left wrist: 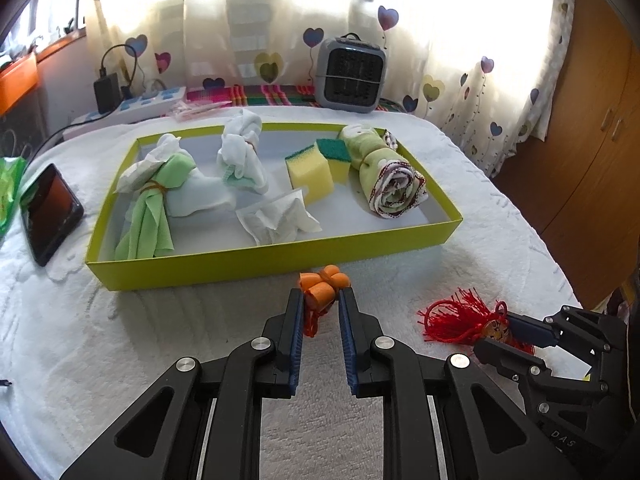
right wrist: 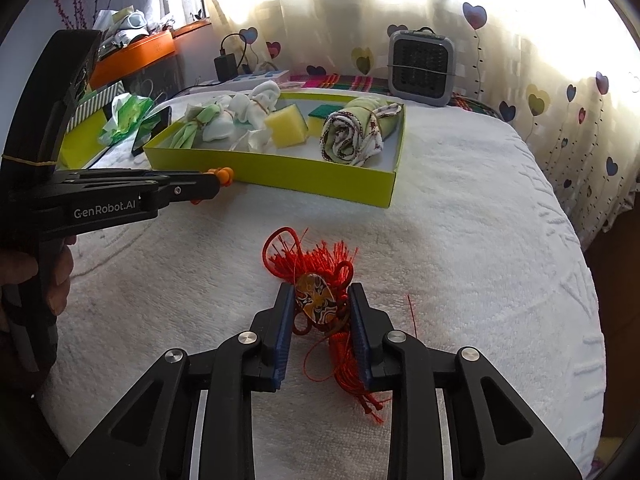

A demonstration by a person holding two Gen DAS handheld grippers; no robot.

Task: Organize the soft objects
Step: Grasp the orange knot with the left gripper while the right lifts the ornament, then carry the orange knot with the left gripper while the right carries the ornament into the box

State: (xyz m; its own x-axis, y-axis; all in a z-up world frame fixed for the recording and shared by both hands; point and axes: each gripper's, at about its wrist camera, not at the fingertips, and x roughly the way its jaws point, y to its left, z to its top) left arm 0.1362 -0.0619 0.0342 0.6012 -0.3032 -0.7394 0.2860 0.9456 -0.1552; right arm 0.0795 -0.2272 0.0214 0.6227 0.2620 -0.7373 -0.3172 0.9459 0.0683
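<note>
A: Gripping an orange foam bundle (left wrist: 323, 283), the left gripper (left wrist: 320, 300) had its jaws clamped on it, just in front of the near wall of the yellow-green tray (left wrist: 260, 258).

B: Right side?

A: Right gripper (right wrist: 320, 300) had its jaws closed on a red tassel charm (right wrist: 316, 300), painted disc between the pads, threads spilling onto the white towel cover (right wrist: 460, 240). Jaws had just been closing. A hand (right wrist: 56, 280) showed at the left handle.

B: Tray contents, counted?

A: Two yellow sponges (left wrist: 311, 174) with green tops, one rolled green cloth (left wrist: 384, 176), two tied white cloth bundles (left wrist: 242, 156), one of them with a green cloth (left wrist: 150, 216) tied on, one crumpled tissue (left wrist: 278, 218). Nothing between the orange bundle and the tray wall.

B: Around it?

A: One phone (left wrist: 50, 216) left of the tray, well apart from both grippers. One grey heater (left wrist: 351, 74) behind, one power strip (left wrist: 132, 108) with a charger. Heart-print curtain (left wrist: 460, 60) backlit, wooden cabinet (left wrist: 592, 140) on the right.
</note>
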